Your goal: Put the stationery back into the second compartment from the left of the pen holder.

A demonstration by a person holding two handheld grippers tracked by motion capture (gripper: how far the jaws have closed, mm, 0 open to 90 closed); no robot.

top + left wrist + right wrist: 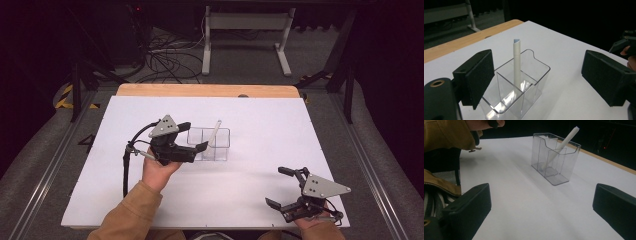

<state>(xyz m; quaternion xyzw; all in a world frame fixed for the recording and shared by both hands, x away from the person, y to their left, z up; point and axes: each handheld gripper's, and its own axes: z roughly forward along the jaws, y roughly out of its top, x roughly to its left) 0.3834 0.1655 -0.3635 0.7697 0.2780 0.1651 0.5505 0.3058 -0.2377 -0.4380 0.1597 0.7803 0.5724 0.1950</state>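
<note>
Right gripper (286, 191) wide, empty; left gripper (196, 136) wide beside clear organizer (209, 145).
White stick (516, 63) leaning inside: likely light, stiff; pinch exposed top.

Left gripper (194, 135) covers organizer's (220, 145) left end; right forearm cut off by btm edge.

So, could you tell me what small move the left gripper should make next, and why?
Probably ease the left gripper forward and close on the white stick. Its jaws stand open beside the clear organizer, where the stick leans, unheld.
</note>
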